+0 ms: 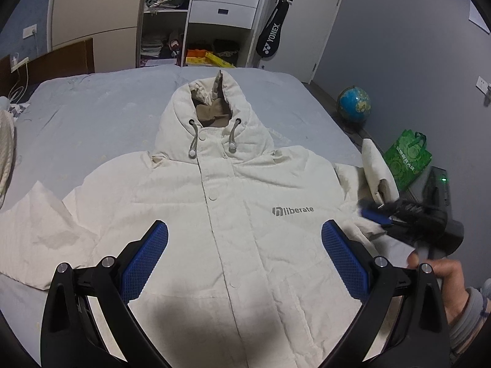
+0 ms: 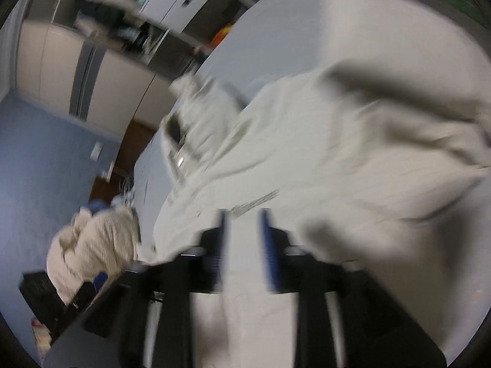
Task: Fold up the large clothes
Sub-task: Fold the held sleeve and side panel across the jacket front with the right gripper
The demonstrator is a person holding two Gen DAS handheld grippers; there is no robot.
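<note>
A wide bed covered with a pale blue-grey sheet (image 1: pixel 101 98) is filling most of the left wrist view. On it a large cream-white hooded padded jacket (image 1: pixel 245 190) is lying flat with its front up, the hood pointing away towards the far edge of the bed and the snap-button placket running down the middle. A grey printed logo (image 1: pixel 293 210) is sitting on the chest panel at the right of the picture. One sleeve is spreading out flat at the left of the picture; the other sleeve (image 1: pixel 376 171) is standing folded up at the right.

The left gripper (image 1: pixel 244 239) is hanging above the lower chest of the jacket. Its two blue ribbed pads (image 1: pixel 144 263) are standing wide apart with only the flat fabric showing between them, and they are not pressing on it.

The right gripper (image 1: pixel 379 216) is appearing blurred beside the raised sleeve, with the person's hand (image 1: pixel 435 268) on its handle. In its own view, which is strongly blurred, the right gripper (image 2: pixel 244 217) is pointing at the chest of the jacket, and its blue pads (image 2: pixel 267 245) are standing partly apart, with jacket cloth visible in the gap but not pinched.

Beyond the bed a white drawer unit (image 1: pixel 225 0) and a blue globe (image 1: pixel 353 104) are standing.
</note>
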